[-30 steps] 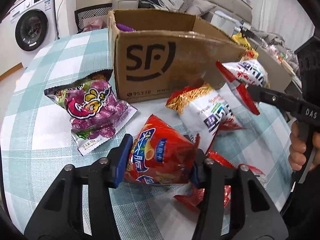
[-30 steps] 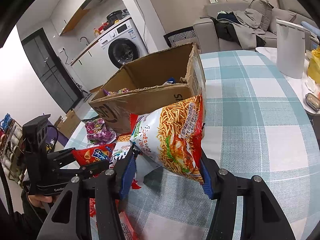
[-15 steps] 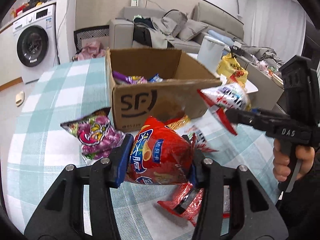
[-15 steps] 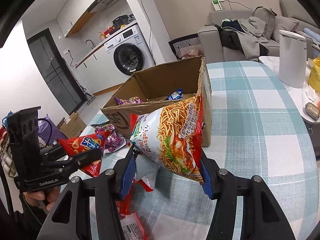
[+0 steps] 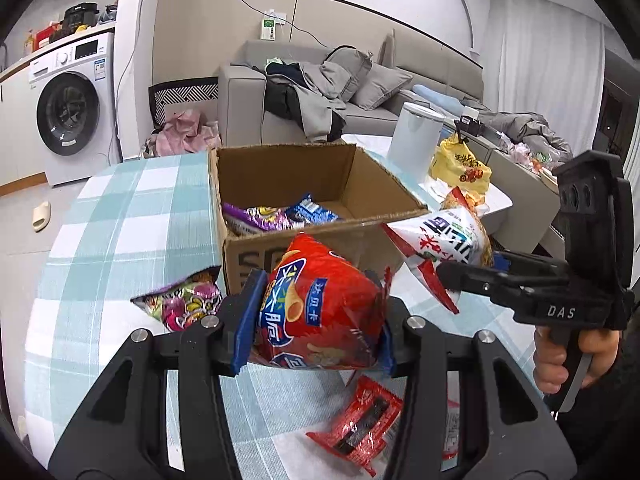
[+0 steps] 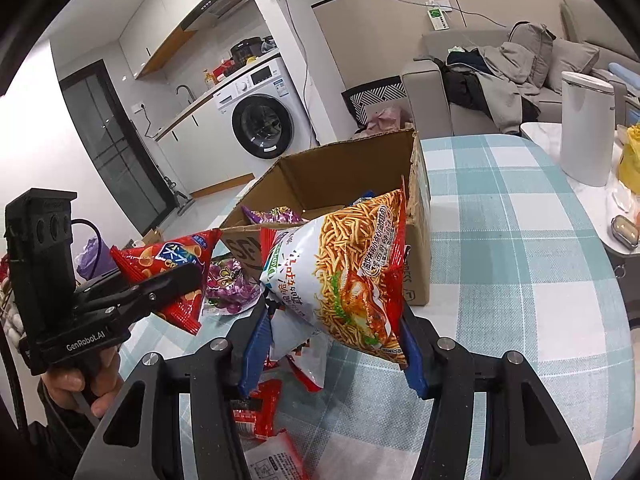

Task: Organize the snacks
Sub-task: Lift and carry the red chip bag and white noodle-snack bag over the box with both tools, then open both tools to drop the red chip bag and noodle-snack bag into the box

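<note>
My left gripper is shut on a red chip bag and holds it in the air before the open cardboard box. My right gripper is shut on a white and red noodle snack bag, held in the air near the box. The box holds several snack packs. The right gripper with its bag shows in the left wrist view. The left gripper with the red bag shows in the right wrist view.
A purple snack bag lies on the checked table left of the box. Small red packets lie on the table below the grippers. A white canister and a yellow bag stand beyond the table.
Both grippers have risen with their bags. The inside of the box has come into view from above.
</note>
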Motion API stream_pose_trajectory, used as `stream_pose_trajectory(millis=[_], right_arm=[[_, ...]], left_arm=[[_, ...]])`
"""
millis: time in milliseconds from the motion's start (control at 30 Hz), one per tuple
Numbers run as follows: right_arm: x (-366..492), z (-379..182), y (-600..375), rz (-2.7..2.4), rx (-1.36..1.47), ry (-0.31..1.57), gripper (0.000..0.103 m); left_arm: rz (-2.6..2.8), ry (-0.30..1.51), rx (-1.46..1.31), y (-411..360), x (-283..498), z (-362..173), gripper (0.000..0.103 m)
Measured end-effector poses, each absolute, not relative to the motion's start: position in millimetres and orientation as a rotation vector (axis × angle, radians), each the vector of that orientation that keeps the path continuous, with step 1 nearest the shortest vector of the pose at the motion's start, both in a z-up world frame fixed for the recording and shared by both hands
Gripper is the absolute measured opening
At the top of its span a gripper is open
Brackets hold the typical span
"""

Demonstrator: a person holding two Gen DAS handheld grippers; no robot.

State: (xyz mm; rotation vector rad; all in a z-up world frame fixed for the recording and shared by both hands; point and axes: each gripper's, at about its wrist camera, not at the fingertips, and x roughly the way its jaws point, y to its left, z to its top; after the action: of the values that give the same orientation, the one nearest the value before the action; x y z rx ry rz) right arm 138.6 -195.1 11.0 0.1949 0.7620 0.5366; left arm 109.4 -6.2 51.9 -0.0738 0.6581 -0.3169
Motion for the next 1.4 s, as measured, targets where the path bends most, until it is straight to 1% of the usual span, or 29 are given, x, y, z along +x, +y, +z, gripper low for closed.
stream_pose_trajectory(millis=[367, 800, 1333, 1367, 1400], right_arm=[[153.1, 38.1, -191.0, 0.527, 0.17, 0.728, 0.057], [186.8, 54.0, -180.4, 0.509, 0.164, 0.727, 0.057], [241.2, 37.2, -149.2, 0.477, 0.108, 0.822, 0.057], [244.2, 35.7, -147.3, 0.474, 0.105, 0.827, 0.057], [246.4, 34.3, -146.7, 0.472, 0.103, 0.831, 0.057]], left_arm=[[-0.31, 0.636, -0.088, -8.2, 146.8, 65.6, 0.045], [-0.286, 0.639, -0.075, -12.2, 203.5, 71.6, 0.045], [-0.249, 0.684, -0.045, -15.2, 268.4, 51.9, 0.045], [-0.249, 0.687, -0.041, -16.1, 271.0, 50.3, 0.043], [-0.249, 0.69, -0.037, -16.7, 272.7, 49.5, 0.038]])
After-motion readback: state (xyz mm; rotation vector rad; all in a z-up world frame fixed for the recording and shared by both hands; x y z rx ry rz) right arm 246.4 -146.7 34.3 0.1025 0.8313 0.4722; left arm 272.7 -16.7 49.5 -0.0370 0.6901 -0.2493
